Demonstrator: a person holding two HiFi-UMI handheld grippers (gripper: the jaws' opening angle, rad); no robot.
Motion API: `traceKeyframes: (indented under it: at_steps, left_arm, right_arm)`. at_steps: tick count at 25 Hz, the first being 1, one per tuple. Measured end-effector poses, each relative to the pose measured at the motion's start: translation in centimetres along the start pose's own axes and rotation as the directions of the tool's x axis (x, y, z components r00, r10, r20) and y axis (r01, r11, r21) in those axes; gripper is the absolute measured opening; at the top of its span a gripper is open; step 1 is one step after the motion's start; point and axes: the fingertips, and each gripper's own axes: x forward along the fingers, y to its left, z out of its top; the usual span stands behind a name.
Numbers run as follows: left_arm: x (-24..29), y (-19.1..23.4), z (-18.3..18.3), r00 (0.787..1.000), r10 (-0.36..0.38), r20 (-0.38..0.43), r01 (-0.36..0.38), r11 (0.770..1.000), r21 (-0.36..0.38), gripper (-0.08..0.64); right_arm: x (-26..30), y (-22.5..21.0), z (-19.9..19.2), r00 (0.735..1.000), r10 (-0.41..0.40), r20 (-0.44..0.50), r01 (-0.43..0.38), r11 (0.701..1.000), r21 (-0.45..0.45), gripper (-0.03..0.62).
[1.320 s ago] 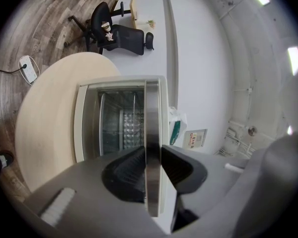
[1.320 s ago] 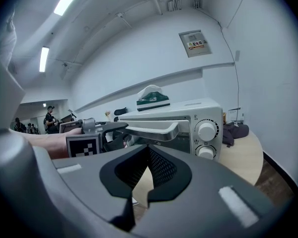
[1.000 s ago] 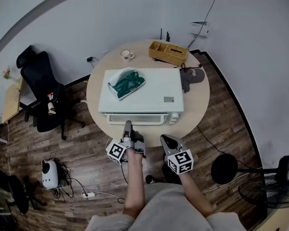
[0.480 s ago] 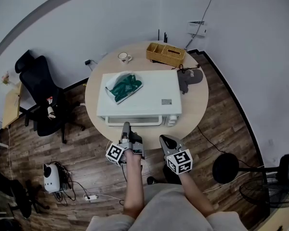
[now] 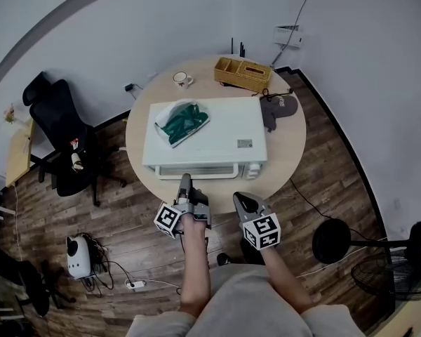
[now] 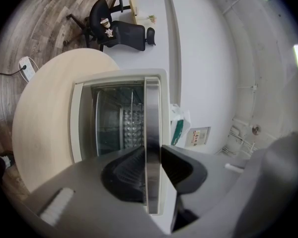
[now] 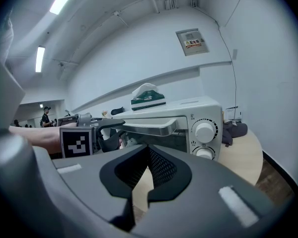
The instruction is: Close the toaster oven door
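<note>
Wood-plank floor (image 5: 126,223) and bare white walls frame a round table (image 5: 284,156) in an office corner, seen from above. At far left stands a black office chair (image 5: 59,128). At centre, a white toaster oven (image 5: 224,128) sits on the table with a bag (image 5: 182,121) of something green on its roof. Its glass door (image 6: 111,125) faces the person and, judging by the right gripper view, is tipped only a little way out from the front (how far cannot be told for sure). The left gripper (image 5: 184,182) points level at the door's top edge, its jaws closed across the metal handle (image 6: 152,118), one pad on each side of the bar. To its right, the right gripper (image 7: 148,158) hangs just off the table's edge, jaws fully together with nothing between them, short of the oven's two knobs (image 7: 204,133). At the right rim of the table lies a dark cap (image 5: 281,107).

The door is likely light and stiff, swinging freely on its hinge, while the oven itself may slide on the smooth tabletop if shoved. The handle, a smooth and possibly slippery bar, is the sensible place to hold, near its middle, so that the door goes up evenly. A gentle push should spare the glass.
</note>
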Motion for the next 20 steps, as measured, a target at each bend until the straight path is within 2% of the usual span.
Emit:
traceKeyframes:
  at_steps: [7, 10, 14, 20]
  left_arm:
    - [-2.3, -0.5, 0.6, 0.999, 0.002, -0.043, 0.000, 0.999, 0.054, 0.158]
    - [-3.5, -1.2, 0.9, 0.998, 0.000, -0.064, 0.009, 0.990, 0.138, 0.158]
    - [-5.3, -2.7, 1.3, 0.996, -0.001, -0.087, 0.023, 0.966, 0.257, 0.158]
    - [-7.3, -3.9, 1.0, 0.990, 0.041, -0.132, 0.017, 0.911, 0.412, 0.158]
  right_arm:
    - [-0.6, 0.5, 0.3, 0.999, -0.033, 0.013, 0.034, 0.999, -0.029, 0.000]
    - [-1.1, -0.1, 0.8, 0.998, -0.061, 0.031, 0.061, 0.998, -0.011, 0.000]
    - [-2.0, -0.6, 1.0, 0.995, -0.093, 0.046, 0.093, 0.996, 0.011, 0.000]
    - [-3.4, -0.7, 0.8, 0.990, -0.127, 0.054, 0.127, 0.992, 0.017, 0.000]
